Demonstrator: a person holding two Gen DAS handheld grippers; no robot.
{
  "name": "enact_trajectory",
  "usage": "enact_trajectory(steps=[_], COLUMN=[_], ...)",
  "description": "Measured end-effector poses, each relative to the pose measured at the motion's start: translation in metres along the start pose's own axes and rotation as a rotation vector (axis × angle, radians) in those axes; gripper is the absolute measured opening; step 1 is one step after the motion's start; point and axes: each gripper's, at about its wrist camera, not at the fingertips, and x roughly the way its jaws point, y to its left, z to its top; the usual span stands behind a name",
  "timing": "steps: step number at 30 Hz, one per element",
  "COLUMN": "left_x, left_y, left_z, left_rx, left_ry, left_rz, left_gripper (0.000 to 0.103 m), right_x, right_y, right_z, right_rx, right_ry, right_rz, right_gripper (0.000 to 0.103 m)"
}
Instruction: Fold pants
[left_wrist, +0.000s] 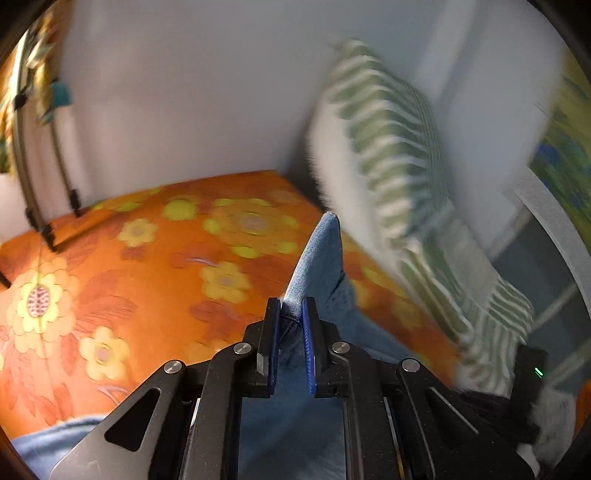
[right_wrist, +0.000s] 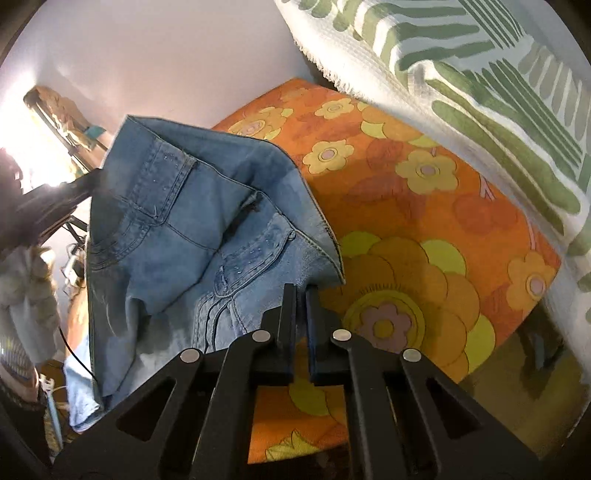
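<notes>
The pants are light blue jeans (right_wrist: 192, 229), held up in the air above an orange flowered bed cover (right_wrist: 424, 229). My right gripper (right_wrist: 300, 291) is shut on a corner of the waistband, and the waist with pockets and zipper hangs open to its left. My left gripper (left_wrist: 291, 306) is shut on another edge of the jeans (left_wrist: 317, 254), which sticks up between its fingers and drapes down to the right. The same bed cover (left_wrist: 147, 266) lies below it. The legs hang out of sight.
A white and green striped pillow (right_wrist: 461, 74) leans against the wall at the bed's far right; it also shows in the left wrist view (left_wrist: 388, 147), blurred. A black metal stand (left_wrist: 48, 206) rests on the bed's far left. White wall behind.
</notes>
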Motion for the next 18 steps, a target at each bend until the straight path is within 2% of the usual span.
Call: enact_trajectory(steps=[5, 8, 9, 11, 13, 14, 18], left_x=[0.004, 0.020, 0.027, 0.036, 0.047, 0.049, 0.056], left_y=[-0.061, -0.091, -0.101, -0.110, -0.114, -0.113, -0.114], left_z=[-0.041, -0.071, -0.083, -0.096, -0.110, -0.113, -0.125], left_rx=[0.086, 0.119, 0.139, 0.162, 0.166, 0.160, 0.155], left_ry=[0.074, 0.135, 0.161, 0.187, 0.215, 0.223, 0.263], left_rz=[-0.102, -0.146, -0.152, -0.149, -0.146, -0.148, -0.162], left_gripper=[0.010, 0.010, 0.010, 0.010, 0.010, 0.010, 0.011], right_x=[-0.004, -0.023, -0.030, -0.042, -0.045, -0.045, -0.036], right_y=[-0.019, -0.037, -0.045, -0.063, -0.074, -0.076, -0.069], right_z=[-0.003, 0.003, 0.005, 0.009, 0.011, 0.011, 0.004], right_rx=[0.053, 0.081, 0.106, 0.169, 0.208, 0.215, 0.213], right_ry=[0.025, -0.041, -0.062, -0.080, -0.066, -0.051, 0.032], right_rz=[0.067, 0.043, 0.063, 0.126, 0.192, 0.222, 0.295], right_gripper=[0.006, 0.007, 0.008, 0.020, 0.051, 0.055, 0.056])
